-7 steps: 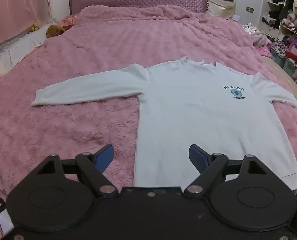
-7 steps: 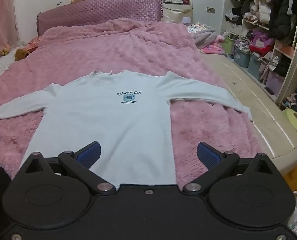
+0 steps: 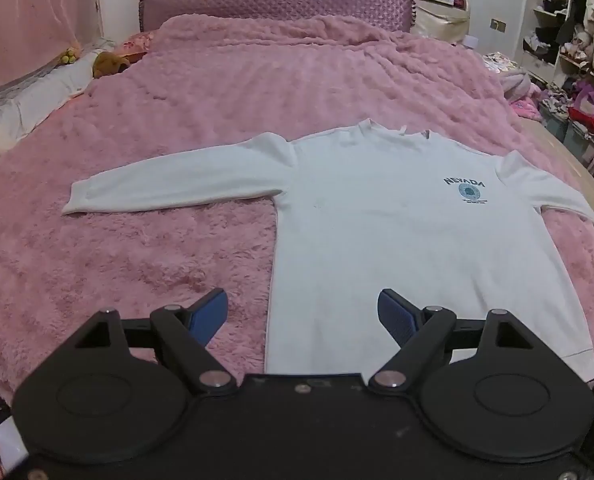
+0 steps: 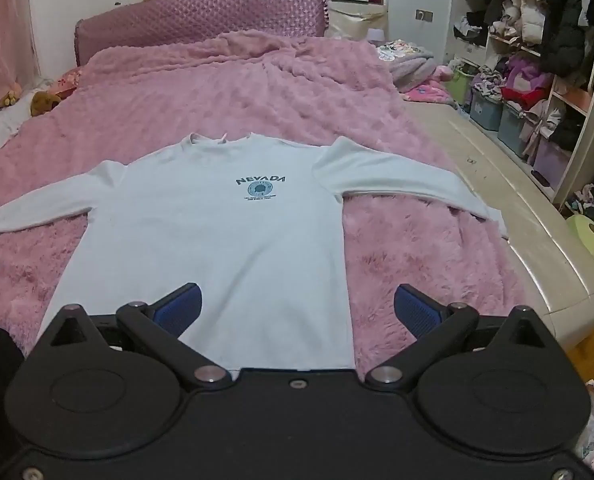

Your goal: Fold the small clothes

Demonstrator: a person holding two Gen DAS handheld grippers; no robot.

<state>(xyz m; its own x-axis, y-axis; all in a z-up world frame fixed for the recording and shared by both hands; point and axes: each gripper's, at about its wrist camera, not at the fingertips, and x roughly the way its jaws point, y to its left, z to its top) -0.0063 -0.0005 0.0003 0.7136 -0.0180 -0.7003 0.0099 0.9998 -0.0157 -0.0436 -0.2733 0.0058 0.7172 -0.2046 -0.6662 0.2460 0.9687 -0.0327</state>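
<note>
Bedroom; pink plush blanket (image 3: 145,248) over bed, cluttered shelves (image 4: 537,80) at the blanket's right. White long-sleeved sweatshirt (image 3: 397,240) flat on the blanket, print up, collar far, hem near, sleeves spread sideways; long axis runs straight away from both tools. Left gripper (image 3: 303,312): blue pads wide apart, empty, above the sweatshirt's left hem corner. Right gripper (image 4: 297,312): wide apart, empty, over the right hem corner. Each arm nearest its own side; no contact visible.
</note>
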